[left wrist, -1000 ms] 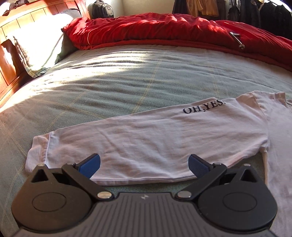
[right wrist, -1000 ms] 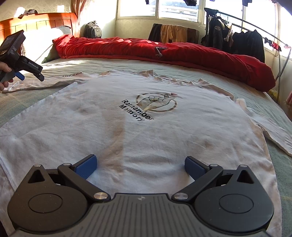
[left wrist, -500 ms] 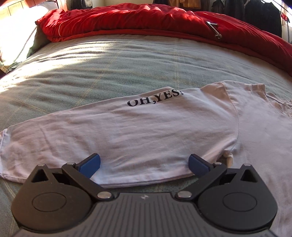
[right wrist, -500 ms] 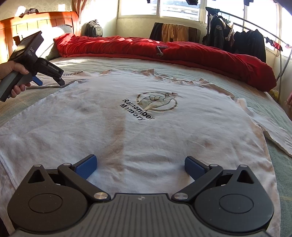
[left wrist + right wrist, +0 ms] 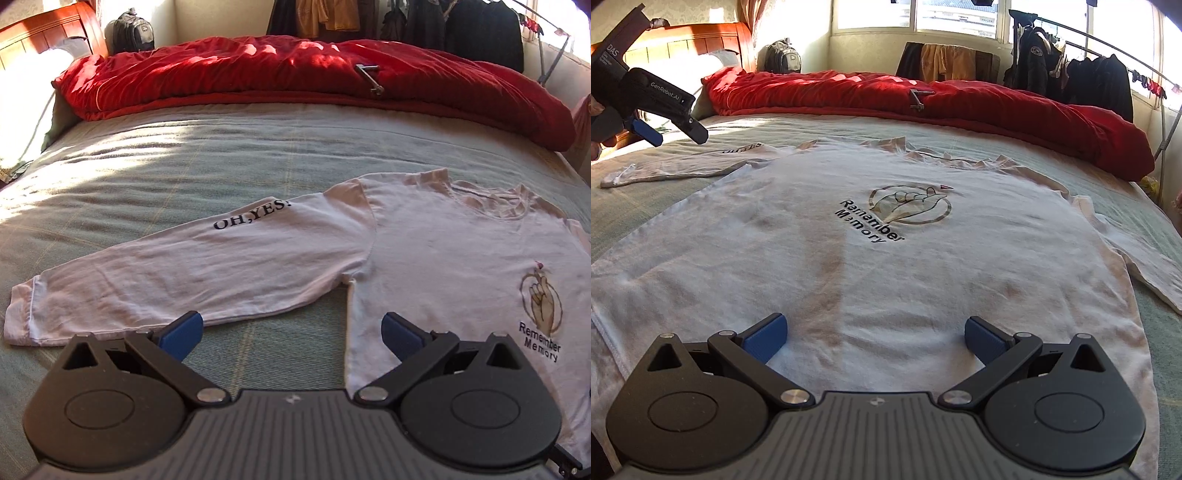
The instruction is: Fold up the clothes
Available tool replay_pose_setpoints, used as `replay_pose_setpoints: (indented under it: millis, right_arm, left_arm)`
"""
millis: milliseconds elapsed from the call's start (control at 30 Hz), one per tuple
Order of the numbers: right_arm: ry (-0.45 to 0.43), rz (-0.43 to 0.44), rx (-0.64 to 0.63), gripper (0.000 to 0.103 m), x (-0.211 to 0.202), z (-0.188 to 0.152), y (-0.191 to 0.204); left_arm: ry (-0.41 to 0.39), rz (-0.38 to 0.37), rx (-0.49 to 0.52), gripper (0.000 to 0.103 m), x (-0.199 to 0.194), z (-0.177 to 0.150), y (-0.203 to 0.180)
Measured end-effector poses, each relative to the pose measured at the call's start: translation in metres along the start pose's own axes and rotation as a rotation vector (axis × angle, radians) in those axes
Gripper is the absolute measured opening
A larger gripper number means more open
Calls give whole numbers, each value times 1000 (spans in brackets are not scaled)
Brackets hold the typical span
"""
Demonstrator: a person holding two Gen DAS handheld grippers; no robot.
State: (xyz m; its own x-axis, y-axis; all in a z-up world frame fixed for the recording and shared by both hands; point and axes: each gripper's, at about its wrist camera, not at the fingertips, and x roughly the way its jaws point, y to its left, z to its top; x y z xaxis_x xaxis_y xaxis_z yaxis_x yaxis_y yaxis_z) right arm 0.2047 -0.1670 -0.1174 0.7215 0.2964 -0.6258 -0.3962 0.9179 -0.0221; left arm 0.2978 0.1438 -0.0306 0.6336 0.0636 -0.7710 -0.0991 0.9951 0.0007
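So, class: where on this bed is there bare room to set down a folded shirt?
Bare bedspread lies between the red duvet and the sleeve. The near side is crowded: the shirt covers it, under both open tongs.

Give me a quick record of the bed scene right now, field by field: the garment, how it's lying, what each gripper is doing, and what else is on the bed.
garment: white long-sleeved shirt
lay: spread flat, print side up, not folded
printed sleeve: "OH,YES!" sleeve stretched straight out to the side
surface: green bedspread
left gripper: open, empty, above the armpit of that sleeve
right gripper: open, empty, over the lower part of the shirt
also on bed: red duvet bunched along the far edge
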Motion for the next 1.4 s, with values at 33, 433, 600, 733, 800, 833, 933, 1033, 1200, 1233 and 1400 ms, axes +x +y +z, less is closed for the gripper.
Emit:
replay_pose_setpoints:
  millis: [33,433,600,733,800,833,933,1033,1200,1233,1400]
  right_arm:
    - [4,5,4,103,-1,1,-1]
    - [-5,-18,66,103,-16,9,-25]
    - [46,2,86,103,-4,6,-28]
    - [51,-3,72,103,-3,5,-25]
    - [58,-5,68,103,-1,3,-24]
    - [62,-6,64,103,0,2,-24]
    - [55,-9,64,103,1,0,-24]
    - [45,-4,58,103,1,-2,-25]
    - [41,23,78,103,-5,2,-30]
    - [37,32,102,103,-8,3,-33]
    - [6,73,217,103,-18,9,-50]
  left_arm:
    - [-4,-21,15,102,-6,-3,-10]
    - [67,-53,258,102,-14,-112,-103]
    - [52,-72,197,102,-29,-138,-96]
    - [28,-57,182,102,-44,-161,-93]
    - [12,-50,185,103,-50,-171,-92]
    - [7,-51,173,103,-53,-174,-90]
    - [6,-72,125,102,-57,-178,-83]
    - [19,-57,127,102,-62,-179,-86]
    - [-26,-87,172,102,-77,-179,-100]
    - [-42,-96,192,102,-79,-178,-105]
    - [-47,-116,270,102,-67,-176,-133]
